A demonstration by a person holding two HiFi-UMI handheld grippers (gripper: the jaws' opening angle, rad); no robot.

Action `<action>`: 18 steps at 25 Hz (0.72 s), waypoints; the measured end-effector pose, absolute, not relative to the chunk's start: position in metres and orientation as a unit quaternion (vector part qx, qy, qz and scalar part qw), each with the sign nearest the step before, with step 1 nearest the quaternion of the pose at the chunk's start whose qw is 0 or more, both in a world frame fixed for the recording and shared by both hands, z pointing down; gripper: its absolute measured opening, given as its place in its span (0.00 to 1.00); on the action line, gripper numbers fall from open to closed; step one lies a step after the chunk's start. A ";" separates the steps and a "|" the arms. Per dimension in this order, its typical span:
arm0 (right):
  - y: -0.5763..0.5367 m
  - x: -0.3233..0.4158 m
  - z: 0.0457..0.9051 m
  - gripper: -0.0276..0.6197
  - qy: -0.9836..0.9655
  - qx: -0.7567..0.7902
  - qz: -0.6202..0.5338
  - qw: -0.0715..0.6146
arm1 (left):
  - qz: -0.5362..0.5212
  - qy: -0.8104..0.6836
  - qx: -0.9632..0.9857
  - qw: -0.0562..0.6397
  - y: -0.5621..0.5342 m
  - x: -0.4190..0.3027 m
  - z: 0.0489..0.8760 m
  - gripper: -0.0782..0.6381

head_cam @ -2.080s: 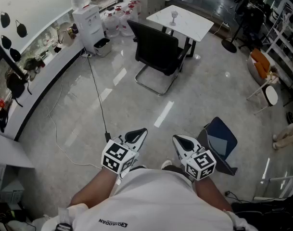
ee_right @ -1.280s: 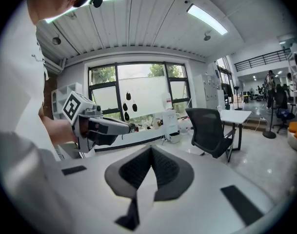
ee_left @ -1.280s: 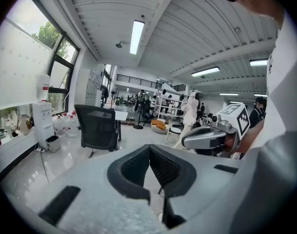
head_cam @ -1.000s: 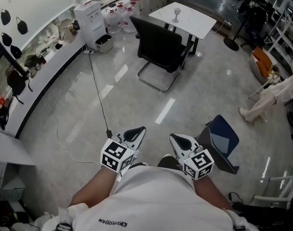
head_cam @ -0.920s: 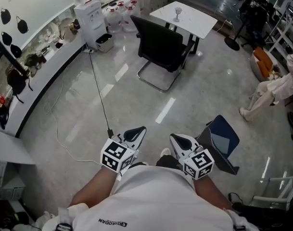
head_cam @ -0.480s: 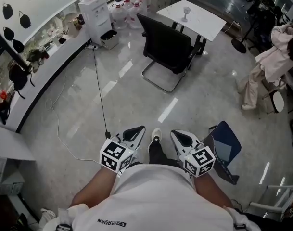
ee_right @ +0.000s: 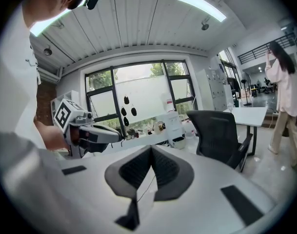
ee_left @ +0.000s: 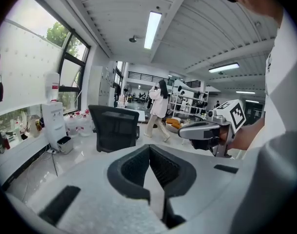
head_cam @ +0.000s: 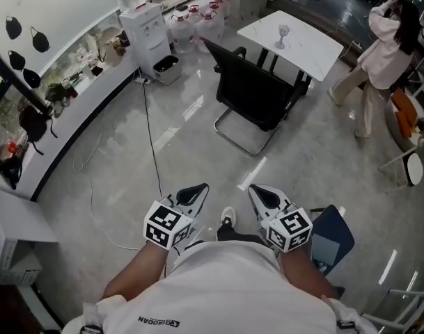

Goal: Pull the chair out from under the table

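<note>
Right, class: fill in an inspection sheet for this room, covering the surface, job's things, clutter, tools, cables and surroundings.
Surface: glossy grey floor with glare streaks.
Job's things: black chair against the white table, its back toward the camera, untouched.
Clutter: a glass on the table; water bottles beside the dispenser.
Tools: left tool and right tool both shut, empty, far from the chair.
Cables: a black cable runs from the wall across the floor.
Surroundings: a person beyond the table.

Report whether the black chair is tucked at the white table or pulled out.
Tucked in: the chair stands tight against the table's near edge, its back toward the camera.
</note>
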State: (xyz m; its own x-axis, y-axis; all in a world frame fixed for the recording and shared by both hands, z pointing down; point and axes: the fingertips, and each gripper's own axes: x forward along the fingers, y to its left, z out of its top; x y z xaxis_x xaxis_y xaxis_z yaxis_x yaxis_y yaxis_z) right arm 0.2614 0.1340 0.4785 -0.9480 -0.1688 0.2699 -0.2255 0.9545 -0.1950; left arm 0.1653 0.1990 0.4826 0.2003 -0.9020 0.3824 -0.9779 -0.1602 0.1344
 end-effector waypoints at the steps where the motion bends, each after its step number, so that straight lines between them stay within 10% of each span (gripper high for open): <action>1: 0.118 0.254 0.473 0.05 -0.981 0.101 0.112 0.120 | 0.110 -0.624 0.754 0.172 0.184 0.157 0.476 0.12; 18: -0.033 0.177 0.479 0.05 -0.983 0.073 0.120 0.118 | 0.124 -0.630 0.746 0.179 0.021 0.088 0.477 0.12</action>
State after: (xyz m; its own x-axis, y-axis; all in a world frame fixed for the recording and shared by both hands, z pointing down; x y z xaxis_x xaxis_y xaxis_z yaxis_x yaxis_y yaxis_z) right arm 0.1771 -0.0334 0.4786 -0.9617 -0.1146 0.2490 -0.1711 0.9607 -0.2187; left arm 0.0881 0.0207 0.4769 0.1758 -0.8951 0.4097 -0.9836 -0.1426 0.1106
